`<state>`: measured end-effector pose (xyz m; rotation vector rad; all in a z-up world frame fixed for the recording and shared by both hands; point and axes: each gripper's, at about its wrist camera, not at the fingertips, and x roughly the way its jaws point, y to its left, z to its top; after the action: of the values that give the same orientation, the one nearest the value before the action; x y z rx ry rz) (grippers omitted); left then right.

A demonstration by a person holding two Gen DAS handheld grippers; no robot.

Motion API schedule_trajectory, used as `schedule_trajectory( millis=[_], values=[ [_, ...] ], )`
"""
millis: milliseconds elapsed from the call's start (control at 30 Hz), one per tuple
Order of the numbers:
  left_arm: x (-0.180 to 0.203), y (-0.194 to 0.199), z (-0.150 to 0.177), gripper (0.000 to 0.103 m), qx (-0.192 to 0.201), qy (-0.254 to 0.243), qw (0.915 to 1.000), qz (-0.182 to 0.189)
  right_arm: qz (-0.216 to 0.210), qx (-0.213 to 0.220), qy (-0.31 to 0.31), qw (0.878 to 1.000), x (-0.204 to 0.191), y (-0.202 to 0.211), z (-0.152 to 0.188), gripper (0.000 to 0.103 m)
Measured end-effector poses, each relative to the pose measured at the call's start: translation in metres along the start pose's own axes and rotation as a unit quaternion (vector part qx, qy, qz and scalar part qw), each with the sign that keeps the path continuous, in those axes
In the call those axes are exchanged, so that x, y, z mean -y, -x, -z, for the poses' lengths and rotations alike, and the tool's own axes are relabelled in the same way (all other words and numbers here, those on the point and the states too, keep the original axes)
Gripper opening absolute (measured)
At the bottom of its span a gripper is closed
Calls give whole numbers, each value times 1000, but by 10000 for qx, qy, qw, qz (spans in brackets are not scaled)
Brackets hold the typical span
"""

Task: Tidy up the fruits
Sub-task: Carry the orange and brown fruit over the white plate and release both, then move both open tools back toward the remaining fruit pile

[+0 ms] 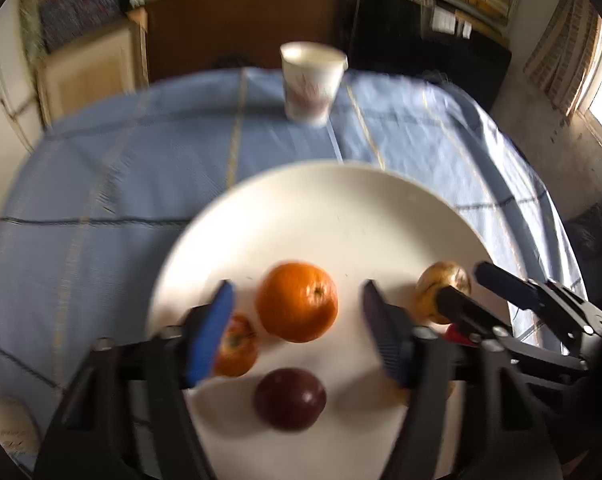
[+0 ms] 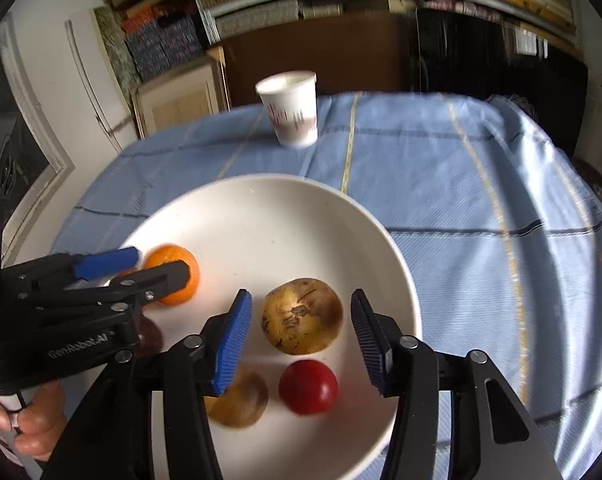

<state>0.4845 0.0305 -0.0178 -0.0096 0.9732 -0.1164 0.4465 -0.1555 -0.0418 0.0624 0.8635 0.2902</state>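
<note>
Your left gripper point(image 1: 297, 332): jaws apart, empty | round orange tangerine point(image 1: 297, 302) at twelve o'clock between pads | nearer than right gripper point(image 2: 301, 340), likewise empty.

Small apple point(image 1: 237, 346) half hidden behind blue pad, plate point(image 1: 205, 264) cut off below — shelves blurred.

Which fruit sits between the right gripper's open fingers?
The yellow-brown blotched fruit, between the right gripper pads, untouched; the red fruit lies nearer the camera.

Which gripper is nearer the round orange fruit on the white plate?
Left. The left gripper straddles the round orange fruit, jaws open; the right gripper brackets the yellow-brown fruit alongside.
</note>
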Motion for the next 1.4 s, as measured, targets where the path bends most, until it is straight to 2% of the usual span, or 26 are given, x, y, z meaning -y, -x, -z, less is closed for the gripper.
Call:
schedule_trajectory(
  millis=[100, 200, 433, 633, 733, 900, 1033, 1233, 1400],
  values=[
    [3, 38, 16, 81, 452, -126, 9988, -132, 28, 331, 93, 9994, -3, 31, 11, 57],
    [6, 68, 39, 92, 729, -231, 9970, -115, 129, 597, 237, 9978, -7, 60, 30, 58],
    [3, 131, 121, 94, 1178, -309, 9925, -96, 263, 867, 241, 9956, -6, 103, 81, 58],
    [-14, 142, 170, 96, 1293, -77, 9915, -122, 276, 853, 236, 9957, -1, 108, 112, 58],
    [-22, 133, 180, 96, 1136, 62, 9935, -87, 291, 759, 258, 9964, 1, 102, 116, 58],
    [-34, 129, 187, 96, 1092, 194, 9937, -169, 286, 702, 321, 9966, 7, 100, 120, 58],
    [-42, 129, 189, 96, 982, 372, 9945, 28, -5, 564, 38, 9984, 22, 103, 121, 58],
    [-48, 120, 190, 96, 779, 574, 9953, 21, -297, 312, -83, 9990, 28, 99, 128, 58],
    [-48, 121, 190, 96, 798, 571, 9951, -83, -421, 43, -37, 9991, 24, 92, 135, 58]
  ],
)
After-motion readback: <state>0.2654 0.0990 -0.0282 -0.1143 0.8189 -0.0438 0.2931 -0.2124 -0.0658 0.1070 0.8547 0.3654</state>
